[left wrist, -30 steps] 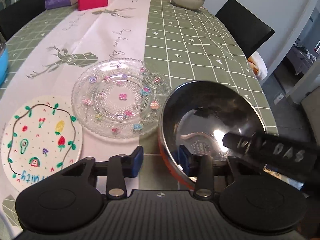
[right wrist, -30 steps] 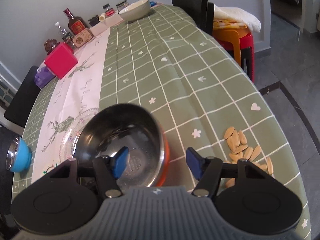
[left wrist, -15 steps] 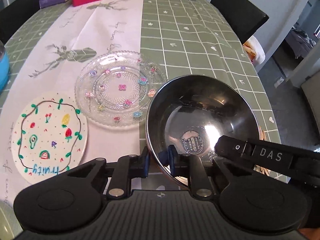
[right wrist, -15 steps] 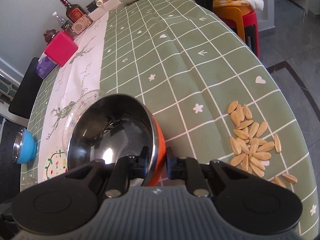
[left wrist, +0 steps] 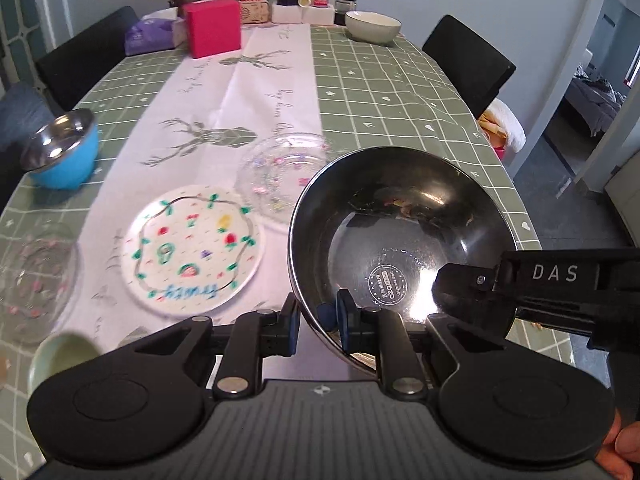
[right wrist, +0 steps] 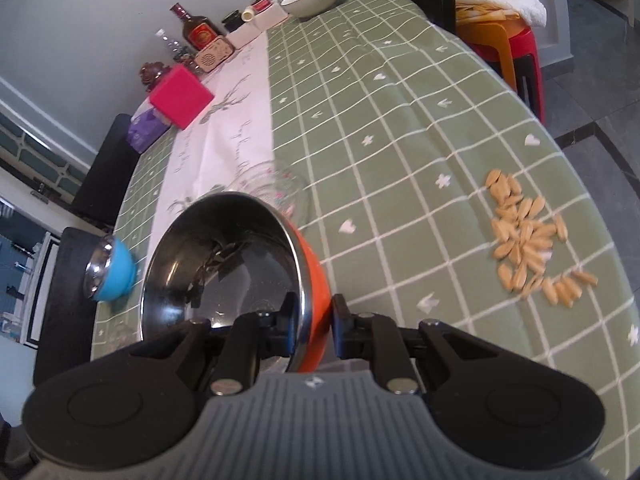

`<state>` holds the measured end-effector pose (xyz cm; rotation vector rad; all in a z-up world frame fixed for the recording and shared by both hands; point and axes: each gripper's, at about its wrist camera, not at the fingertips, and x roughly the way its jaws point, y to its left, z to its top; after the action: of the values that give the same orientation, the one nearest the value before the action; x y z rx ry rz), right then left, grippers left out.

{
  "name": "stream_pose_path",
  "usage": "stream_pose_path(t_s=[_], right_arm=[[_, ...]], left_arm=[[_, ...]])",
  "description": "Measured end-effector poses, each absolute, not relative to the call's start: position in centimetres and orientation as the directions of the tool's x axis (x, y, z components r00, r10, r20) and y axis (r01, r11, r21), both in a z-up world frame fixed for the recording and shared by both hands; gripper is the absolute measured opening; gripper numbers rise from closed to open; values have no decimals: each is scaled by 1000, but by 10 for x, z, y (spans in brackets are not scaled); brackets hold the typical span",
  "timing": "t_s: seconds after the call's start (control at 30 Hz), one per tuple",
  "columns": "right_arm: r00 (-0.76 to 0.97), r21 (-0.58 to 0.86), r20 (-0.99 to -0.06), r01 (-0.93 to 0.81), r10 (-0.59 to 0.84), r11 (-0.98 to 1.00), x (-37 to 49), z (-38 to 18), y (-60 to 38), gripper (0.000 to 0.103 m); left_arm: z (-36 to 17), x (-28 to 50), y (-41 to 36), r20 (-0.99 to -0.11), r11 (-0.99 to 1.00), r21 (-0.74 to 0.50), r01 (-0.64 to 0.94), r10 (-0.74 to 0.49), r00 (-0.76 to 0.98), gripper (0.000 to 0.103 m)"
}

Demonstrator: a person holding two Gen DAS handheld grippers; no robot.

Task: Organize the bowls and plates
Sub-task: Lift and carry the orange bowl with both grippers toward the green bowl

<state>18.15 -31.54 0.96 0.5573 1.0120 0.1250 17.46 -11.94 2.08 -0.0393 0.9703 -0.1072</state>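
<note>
A steel bowl with an orange outside (left wrist: 400, 240) is held clear of the tabletop (left wrist: 380, 92) by both grippers, above its near right part. The bowl's near rim is clamped between the blue pads of the left gripper (left wrist: 318, 322), one pad outside the wall and one inside. The opposite side of the rim is pinched by the right gripper (right wrist: 314, 322), whose fingers are closed on the orange wall and the steel lip; in the left wrist view that gripper is seen as a black body marked DAS reaching in from the right. The bowl is tilted, and its shiny inside is empty. A clear glass plate with small coloured flowers (left wrist: 280, 172) lies on the cloth just beyond the bowl, partly hidden by its rim. A white plate painted with fruit (left wrist: 194, 248) lies to the left of the bowl near the near edge. A blue bowl with a steel lining (left wrist: 60, 150) stands at the left edge, and a second glass plate (left wrist: 32, 280) is seen blurred at the near left corner. A pale bowl (left wrist: 372, 26) stands at the far edge. A heap of pale seeds (right wrist: 528, 240) lies near the right edge.
</note>
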Motion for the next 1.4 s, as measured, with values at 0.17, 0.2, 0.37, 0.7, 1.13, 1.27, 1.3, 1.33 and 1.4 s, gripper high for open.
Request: stream_pose_path(t_s=[0.17,0.2,0.37,0.7,1.13,1.27,1.3,1.33,1.4], right_arm=[[538,464,-759,53,366,884,142,25,-278,15],[535,469,-757,42,376,882,133,26,-272,15],[498,496,-746,-26,442,868,89,25,-249,15],[415,480,-778,-90,471,872,12,8,-215,16],[231,444,-841,-220,488,869,-15,-16,-150,20],[187,461,-845,-222,501,859,-4,-28,-127,20],[177,465,-845,-225,505,857,-1,-30,-122,20],[167,468,-845,-228,508,854,1,-32,-116,20],[160,477,-842,-225,515,850,7,-34,-109,20]], left_arm=[[29,134,-86,-815,994,-82,71,-108,569,22],[30,121,-80,-811,994,-71,77,-103,576,22],[30,69,-50,-817,994,-61,87,-99,568,22],[4,-11,-5,-838,988,-137,79,-157,523,22],[-20,-56,57,-856,984,-181,-1,-157,494,22],[-24,-51,77,-853,981,-181,-68,-122,507,22],[-25,-49,83,-853,979,-186,-85,-118,508,22],[-26,-48,86,-854,977,-192,-96,-118,507,22],[-26,-47,94,-850,975,-193,-107,-112,514,21]])
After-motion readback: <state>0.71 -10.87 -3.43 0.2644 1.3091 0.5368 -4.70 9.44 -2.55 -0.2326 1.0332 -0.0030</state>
